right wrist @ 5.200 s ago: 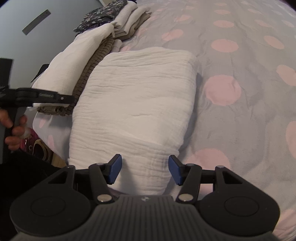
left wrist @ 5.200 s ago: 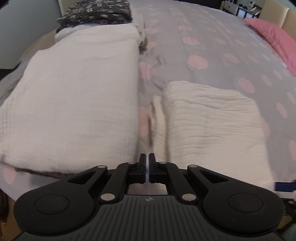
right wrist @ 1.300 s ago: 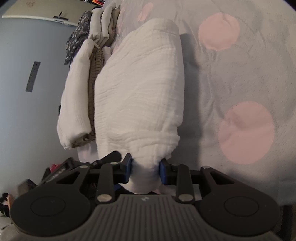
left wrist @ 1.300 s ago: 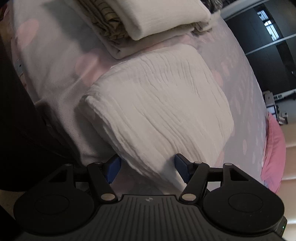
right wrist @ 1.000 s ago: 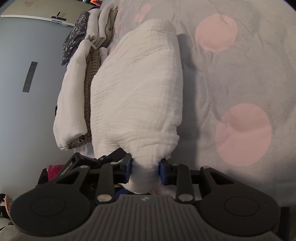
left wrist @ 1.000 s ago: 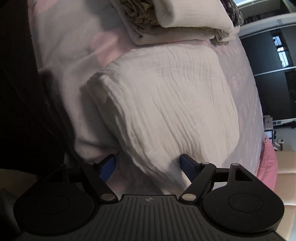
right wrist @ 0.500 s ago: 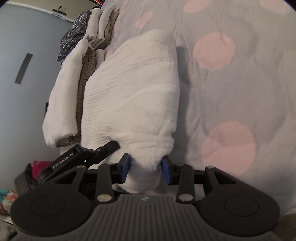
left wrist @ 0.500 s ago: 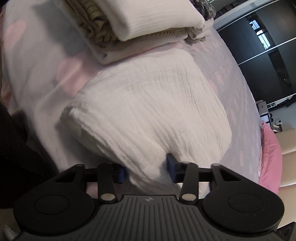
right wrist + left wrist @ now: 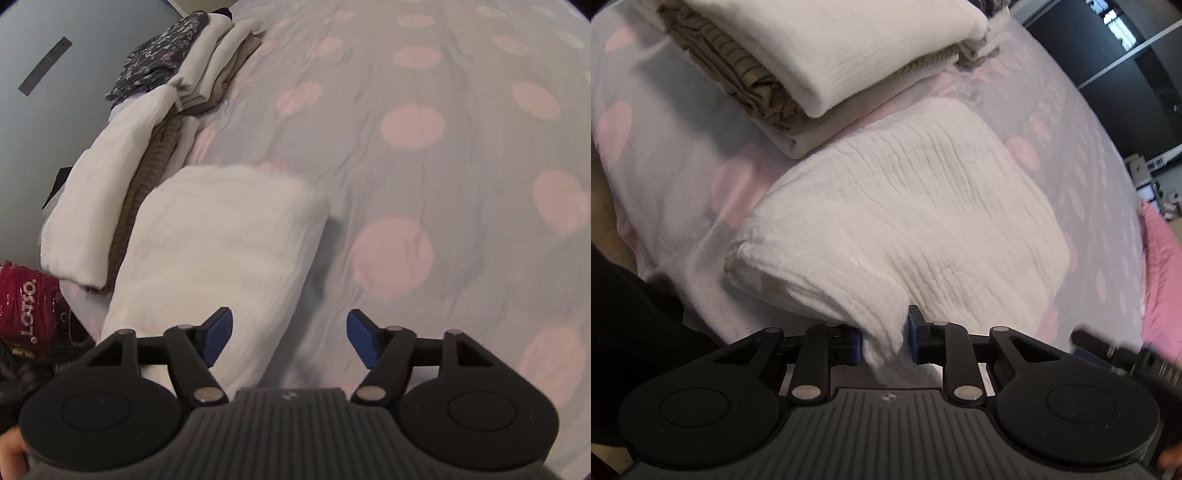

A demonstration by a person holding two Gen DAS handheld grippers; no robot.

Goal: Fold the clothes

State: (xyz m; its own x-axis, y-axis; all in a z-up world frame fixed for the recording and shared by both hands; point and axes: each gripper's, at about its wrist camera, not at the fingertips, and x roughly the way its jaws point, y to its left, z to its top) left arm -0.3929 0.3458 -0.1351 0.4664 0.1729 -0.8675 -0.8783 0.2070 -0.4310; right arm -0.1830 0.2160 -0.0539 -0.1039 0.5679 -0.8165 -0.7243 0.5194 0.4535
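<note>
Left wrist view: your bed (image 9: 683,177) carries the folded white garment (image 9: 916,206), long axis toward 1 o'clock; stack (image 9: 831,62) at 11. Left tool (image 9: 884,338) pinches its near edge; right tool (image 9: 288,334) hangs wide, empty.

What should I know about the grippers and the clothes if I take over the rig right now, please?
Left gripper: shut on the near edge of the folded white garment.
Right gripper: open, holding nothing, over the bedspread just right of the garment.
The garment lies folded on the bed beside the stack of folded clothes.
Done: the folding looks finished.
Left: probably moving it onto or next to the stack, then releasing.
</note>
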